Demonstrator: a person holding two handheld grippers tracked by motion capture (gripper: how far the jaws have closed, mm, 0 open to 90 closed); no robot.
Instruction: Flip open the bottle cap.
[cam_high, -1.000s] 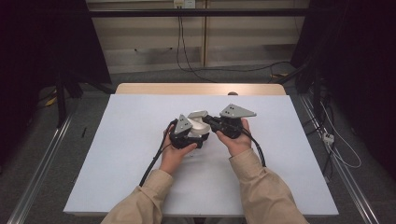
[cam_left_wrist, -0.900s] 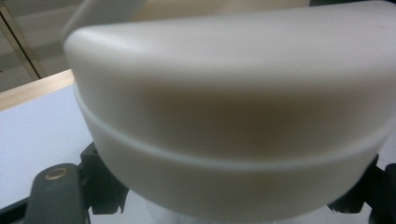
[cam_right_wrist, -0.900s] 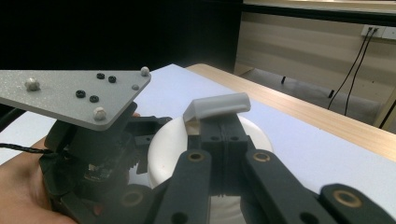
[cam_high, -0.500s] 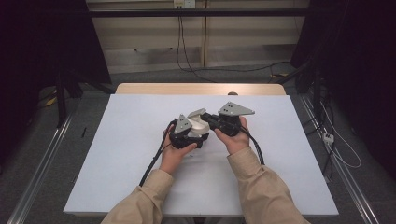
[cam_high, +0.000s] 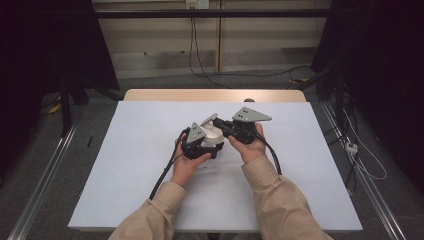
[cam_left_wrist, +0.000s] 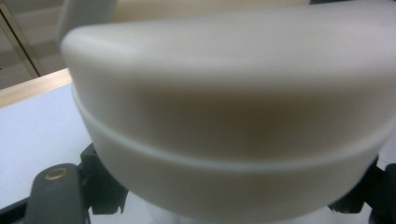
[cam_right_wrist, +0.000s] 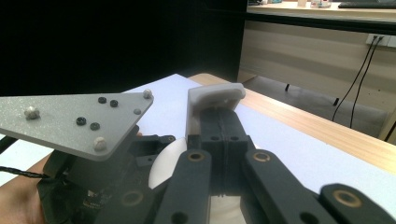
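Meeting at the middle of the high view, the two hand-held grippers crowd round one small white object. The left hand-held gripper (cam_high: 212, 145) sits just left of centre, its grey three-cornered plate (cam_high: 196, 133) tilted up, and a rounded cream container (cam_high: 214, 134) rests between its jaws; in the left gripper view that container (cam_left_wrist: 233, 116) looms so close that it blocks nearly everything, with only black jaw parts at the lower corners, one on each side of its base, so this gripper is pinching the container. The right hand-held gripper (cam_high: 225, 126) comes in from the right of centre. In the right gripper view its two black jaws are pressed together on a thin white lid (cam_right_wrist: 212, 100) that stands upright at the centre of the frame; the left gripper's grey plate fills the left of that view and hides what lies behind it.

The white desk (cam_high: 125, 165) carries the work, with a wooden edge along the top and bare surface on every side of the hands. Black cables (cam_high: 165, 172) trail from the grippers toward the lower frame, beside tan sleeves (cam_high: 280, 200). Beyond the desk, at the upper centre, wires hang down a pale wall to the grey floor, and dark frame rails run along both sides.
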